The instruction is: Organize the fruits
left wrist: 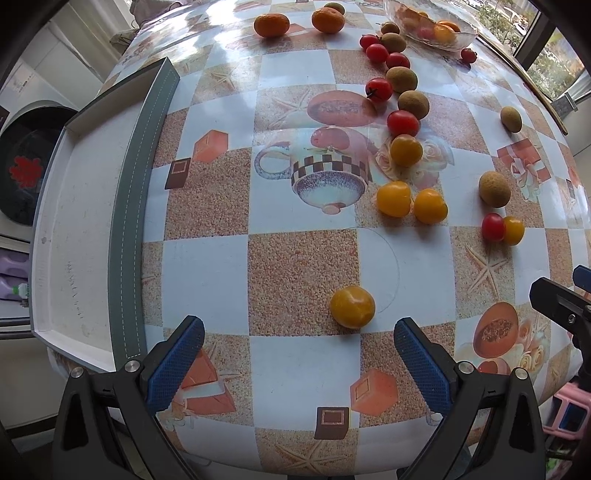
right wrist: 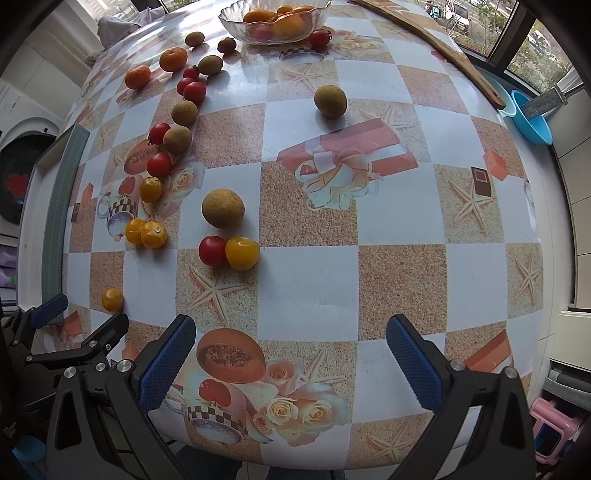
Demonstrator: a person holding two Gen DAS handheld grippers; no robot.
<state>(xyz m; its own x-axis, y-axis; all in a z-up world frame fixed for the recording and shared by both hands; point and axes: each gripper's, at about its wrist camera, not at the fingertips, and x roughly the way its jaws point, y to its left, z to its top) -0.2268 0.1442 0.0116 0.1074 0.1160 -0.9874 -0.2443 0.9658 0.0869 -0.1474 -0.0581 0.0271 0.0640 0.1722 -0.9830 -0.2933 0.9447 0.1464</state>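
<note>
We see our left gripper [left wrist: 299, 345] spread wide above the checkered, picture-printed desk [left wrist: 303, 258], a lone round yellow tomato [left wrist: 352, 307] lying just ahead of its blue pads, untouched. Our right gripper [right wrist: 290, 345] is spread too, holding nothing. Red tomatoes [right wrist: 159, 164], brown longans [right wrist: 222, 208] (loosely strewn) and two oranges [right wrist: 173, 58] lie between us and the clear glass bowl [right wrist: 236, 18]; a white grey-rimmed tray [left wrist: 74, 236] sits left.

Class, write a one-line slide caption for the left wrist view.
Open left gripper hovers over a yellow tomato on the table, tray beside, fruit scattered beyond.
</note>
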